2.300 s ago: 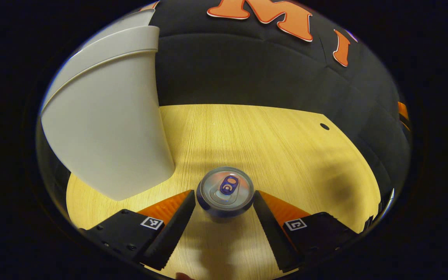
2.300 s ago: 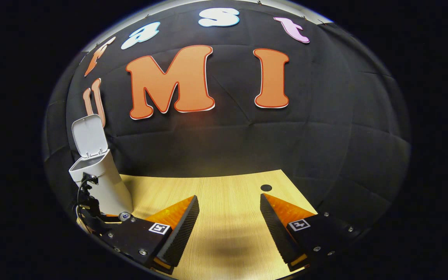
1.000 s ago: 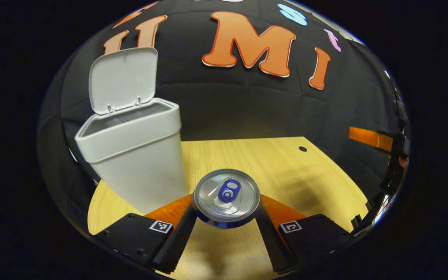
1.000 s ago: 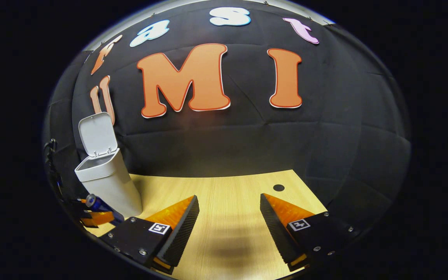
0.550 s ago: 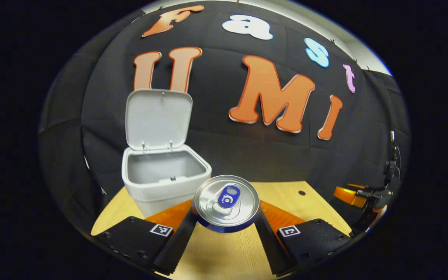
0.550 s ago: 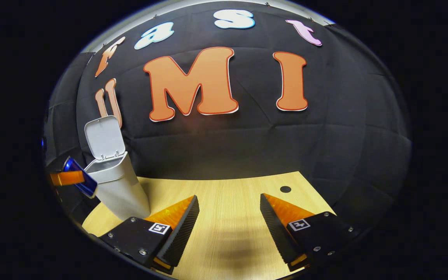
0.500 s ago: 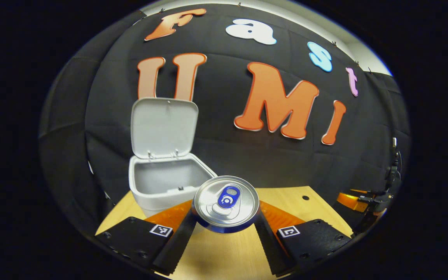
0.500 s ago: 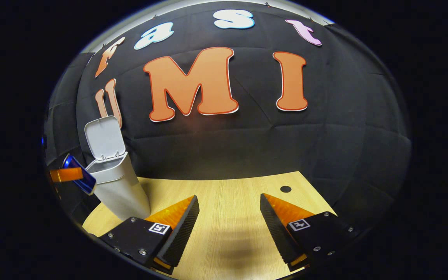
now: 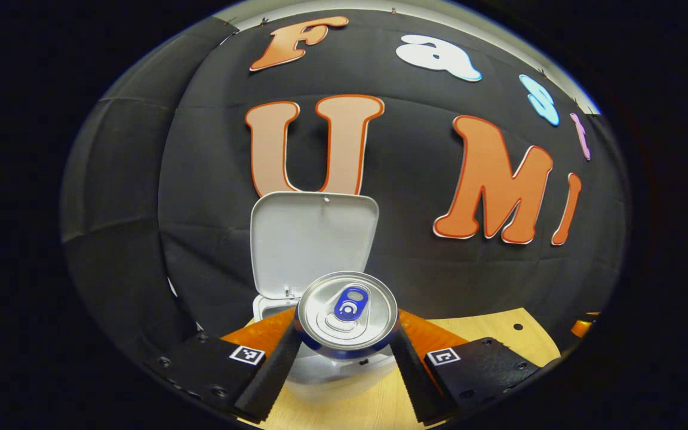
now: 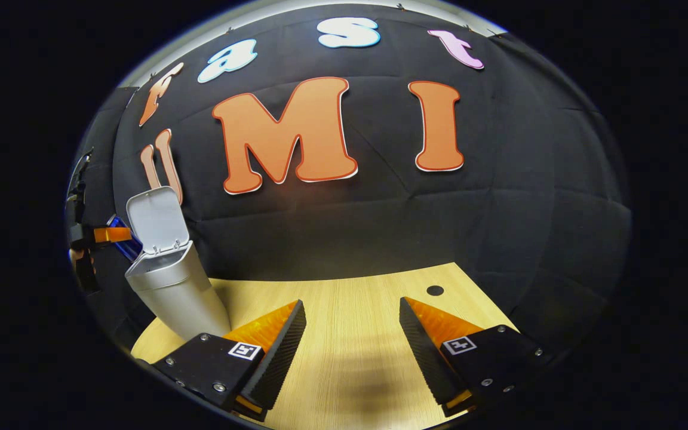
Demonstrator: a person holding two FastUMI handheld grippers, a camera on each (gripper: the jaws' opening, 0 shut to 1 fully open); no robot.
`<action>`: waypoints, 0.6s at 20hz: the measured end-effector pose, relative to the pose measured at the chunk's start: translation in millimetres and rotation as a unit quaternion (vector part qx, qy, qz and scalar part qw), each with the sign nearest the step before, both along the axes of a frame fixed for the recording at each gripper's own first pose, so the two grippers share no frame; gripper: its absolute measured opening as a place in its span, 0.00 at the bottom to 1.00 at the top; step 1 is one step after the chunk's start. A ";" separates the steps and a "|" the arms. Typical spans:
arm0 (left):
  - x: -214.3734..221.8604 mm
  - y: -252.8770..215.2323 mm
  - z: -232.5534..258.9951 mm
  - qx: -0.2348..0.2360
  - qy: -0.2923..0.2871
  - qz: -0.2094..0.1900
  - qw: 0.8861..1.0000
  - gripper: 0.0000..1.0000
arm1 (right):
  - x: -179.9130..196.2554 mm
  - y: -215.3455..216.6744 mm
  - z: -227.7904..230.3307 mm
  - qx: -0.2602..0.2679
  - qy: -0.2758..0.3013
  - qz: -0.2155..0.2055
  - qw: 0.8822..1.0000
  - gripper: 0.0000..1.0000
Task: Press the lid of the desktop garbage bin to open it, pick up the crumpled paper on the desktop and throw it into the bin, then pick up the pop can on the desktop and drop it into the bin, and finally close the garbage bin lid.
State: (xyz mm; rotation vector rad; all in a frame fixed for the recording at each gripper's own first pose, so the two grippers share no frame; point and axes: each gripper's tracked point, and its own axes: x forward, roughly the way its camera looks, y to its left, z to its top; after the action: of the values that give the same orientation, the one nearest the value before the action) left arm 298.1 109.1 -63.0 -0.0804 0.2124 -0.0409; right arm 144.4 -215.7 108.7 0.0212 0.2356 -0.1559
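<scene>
A light wood-grain tabletop (image 10: 356, 298) runs back to the black cloth wall (image 10: 499, 227) of the booth. A small round dark hole (image 10: 435, 291) sits in the tabletop near its far right corner, close to the far edge beneath the wall.

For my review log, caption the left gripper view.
Left tool holds pop can before the open bin lid.
</scene>
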 end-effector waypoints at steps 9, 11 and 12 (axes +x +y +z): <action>43.9 2.5 -78.7 -0.016 0.098 0.008 0.995 0.84 | -3.6 -8.1 -10.0 0.008 0.012 -0.014 1.000 0.94; 41.3 7.5 -75.4 -0.001 0.091 0.011 0.996 0.88 | -5.1 -9.5 -11.6 0.011 0.013 -0.017 1.000 0.94; 38.8 7.8 -70.1 -0.001 0.087 0.010 0.996 0.92 | -5.7 -8.7 -13.5 0.014 0.014 -0.018 1.000 0.94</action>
State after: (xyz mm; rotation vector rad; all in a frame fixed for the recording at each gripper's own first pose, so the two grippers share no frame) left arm 336.9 116.9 -133.1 -0.0880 0.3854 -0.0142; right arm 138.7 -224.4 95.1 0.0511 0.2649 -0.1890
